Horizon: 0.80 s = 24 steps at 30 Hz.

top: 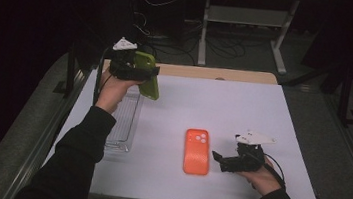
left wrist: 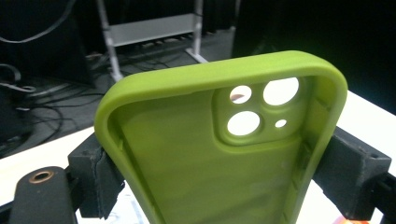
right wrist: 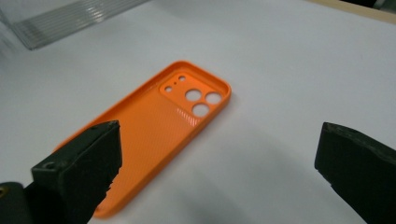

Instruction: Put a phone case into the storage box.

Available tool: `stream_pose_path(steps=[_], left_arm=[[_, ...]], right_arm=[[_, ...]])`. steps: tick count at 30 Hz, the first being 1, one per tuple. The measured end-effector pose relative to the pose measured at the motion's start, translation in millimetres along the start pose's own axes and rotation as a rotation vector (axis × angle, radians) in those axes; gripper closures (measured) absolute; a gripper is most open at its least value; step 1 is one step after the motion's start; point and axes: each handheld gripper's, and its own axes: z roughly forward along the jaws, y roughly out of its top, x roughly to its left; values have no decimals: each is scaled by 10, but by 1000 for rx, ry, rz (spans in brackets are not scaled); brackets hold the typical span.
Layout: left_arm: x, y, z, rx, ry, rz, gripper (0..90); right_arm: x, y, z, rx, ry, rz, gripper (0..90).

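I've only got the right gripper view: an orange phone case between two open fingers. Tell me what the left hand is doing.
Observer: The left gripper is raised over the table's far left corner, shut on a green phone case.
Operator: Give me how it's gripped.
Observer: In the left gripper view the fingers press the green phone case's two long edges, its hollow inside facing the camera, camera cutouts at the far end.
Operator: Say what lies under that hand.
Observer: A clear plastic tray lies flat on the white table, left of the orange phone case.
Operator: Place my gripper.
Observer: The right gripper sits low, just right of the orange phone case, not touching it.
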Motion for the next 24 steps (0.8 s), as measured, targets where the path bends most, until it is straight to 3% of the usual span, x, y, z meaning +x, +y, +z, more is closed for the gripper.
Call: stream_pose_path(steps=[7,10,11,16,24], left_arm=[[254,36,17,8,156,15,133],[360,19,52,15,222,2,133],[407,3,71,19,245,-20,133],[516,-61,168,45,311,-52,133],[557,-231,362,57,397,-45,132]], right_arm=[[-19,-140,-72,15,-5,3,0],[-31,-159,-111,15,-9,8,0],[-35,-165,-119,10,-11,8,0],[-41,-180,-142,10,-13,8,0],[-40,-182,-144,10,-11,5,0]])
